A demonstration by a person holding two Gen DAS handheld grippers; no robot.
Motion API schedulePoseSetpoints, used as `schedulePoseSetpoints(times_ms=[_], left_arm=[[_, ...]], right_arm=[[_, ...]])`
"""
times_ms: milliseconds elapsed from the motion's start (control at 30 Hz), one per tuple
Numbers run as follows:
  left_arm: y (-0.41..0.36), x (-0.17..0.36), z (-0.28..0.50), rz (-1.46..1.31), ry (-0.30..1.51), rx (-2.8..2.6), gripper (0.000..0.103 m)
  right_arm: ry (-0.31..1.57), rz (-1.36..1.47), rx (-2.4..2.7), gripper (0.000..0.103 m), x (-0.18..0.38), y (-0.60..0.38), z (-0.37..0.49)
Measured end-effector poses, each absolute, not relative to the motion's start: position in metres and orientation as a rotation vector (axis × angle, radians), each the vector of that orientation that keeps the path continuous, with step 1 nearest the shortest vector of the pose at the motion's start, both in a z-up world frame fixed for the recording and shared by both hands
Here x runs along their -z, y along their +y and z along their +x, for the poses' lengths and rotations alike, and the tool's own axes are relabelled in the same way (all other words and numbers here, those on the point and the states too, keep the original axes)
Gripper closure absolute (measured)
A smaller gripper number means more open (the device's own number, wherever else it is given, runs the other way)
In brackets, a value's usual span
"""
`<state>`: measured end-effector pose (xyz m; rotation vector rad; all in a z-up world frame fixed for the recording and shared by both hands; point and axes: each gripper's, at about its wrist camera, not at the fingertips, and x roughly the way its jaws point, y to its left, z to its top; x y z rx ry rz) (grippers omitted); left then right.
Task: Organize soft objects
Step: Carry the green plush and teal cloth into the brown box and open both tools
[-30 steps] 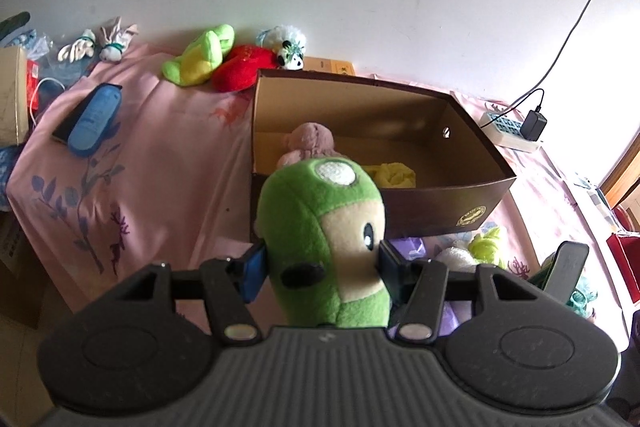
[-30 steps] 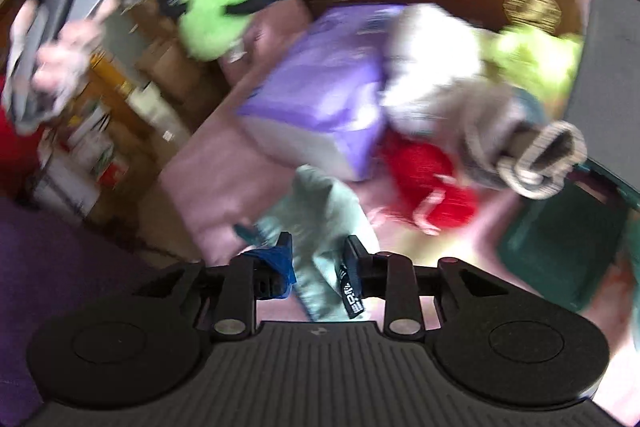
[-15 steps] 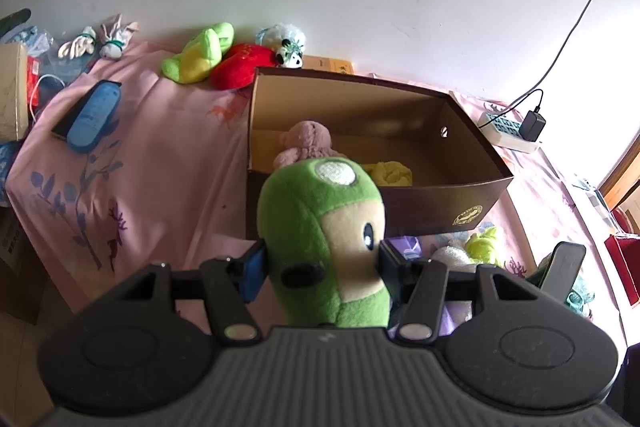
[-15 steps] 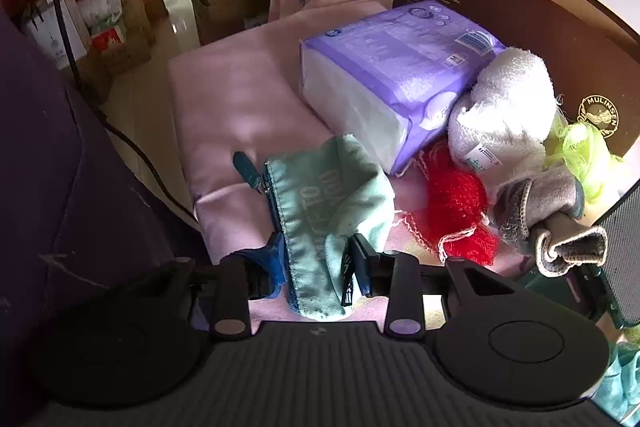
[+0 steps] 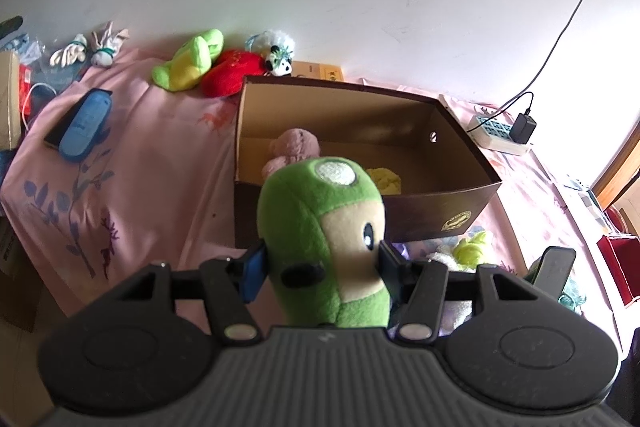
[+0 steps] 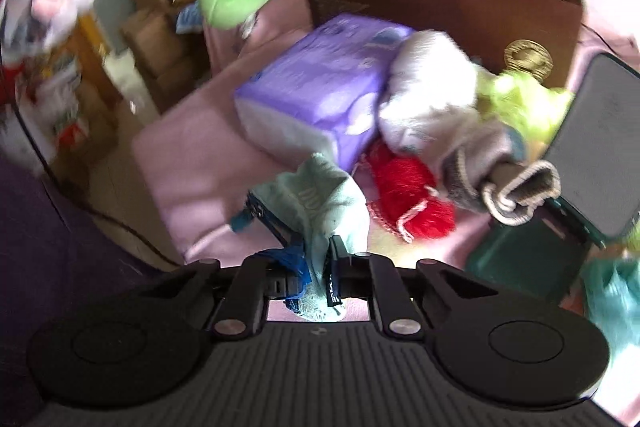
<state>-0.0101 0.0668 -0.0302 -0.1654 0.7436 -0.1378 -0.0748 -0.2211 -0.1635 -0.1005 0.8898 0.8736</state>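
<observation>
Soft toys and cloths are what you are sorting, and you have one in each hand. Your left hand-held gripper (image 5: 322, 261) is clamped on the green plush toy (image 5: 324, 239) at its sides, holding it upright in the air just short of the open cardboard box (image 5: 460, 195); that puts it where a short reach forward would carry it over the near wall. A pink plush (image 5: 296, 147) and a yellow cloth (image 5: 386, 179) already lie inside, so the box looks like the collecting place. Your right hand-held gripper (image 6: 318, 265) has just been closing and is now pinched on the mint-green fabric pouch (image 6: 320, 199), gathering a fold of it off the pink-covered surface (image 6: 200, 147). The view is blurred. Beside the pouch a purple tissue pack (image 6: 320, 83), a red knitted piece (image 6: 408, 187) and a white towel roll (image 6: 428, 83) wait in a heap.
</observation>
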Motion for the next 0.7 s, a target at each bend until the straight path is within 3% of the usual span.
schedulePoseSetpoints(times_ms=[233,700], left_arm=[[0.061,0.025,-0.002,-0.167,0.728,0.175,0.046],[0.047,0.009,0.044,-0.149,0.67,0.227,0.046]], right_arm=[[0.851,0.102,-0.809,0.103,0.133,-0.254,-0.07],[0.593,0.407,-0.712,0.103,0.044,-0.28,-0.011]])
